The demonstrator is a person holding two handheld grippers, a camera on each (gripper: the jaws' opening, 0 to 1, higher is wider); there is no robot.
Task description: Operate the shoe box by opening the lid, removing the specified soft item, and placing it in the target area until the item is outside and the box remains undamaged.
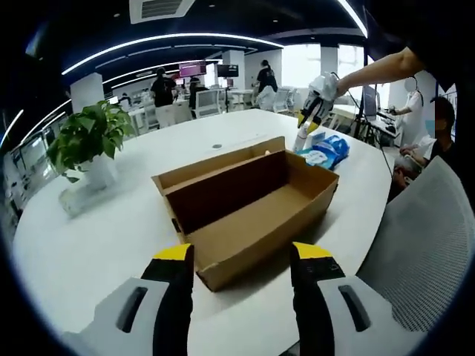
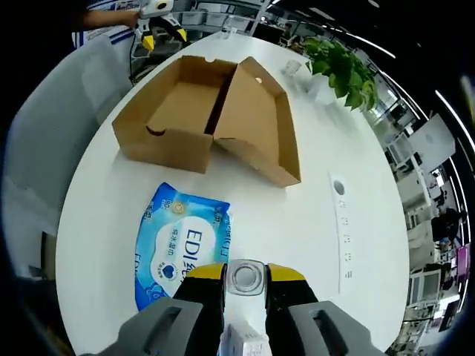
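Now the left tongs (image 1: 241,259) hang released just before the open box (image 1: 249,204); the right tongs (image 2: 245,278) grasp a bottle (image 2: 246,276), wipes packet (image 2: 178,248) alongside.

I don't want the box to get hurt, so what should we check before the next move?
1. Shoe box lid open: ok.
2. Box emptied: ok.
3. Blue wet-wipes pack outside, on the white table: ok.
4. Box sides whole: ok where visible.
5. Left hand-held gripper open and empty: ok.
6. Right hand-held gripper free: not ok, it grips a bottle.
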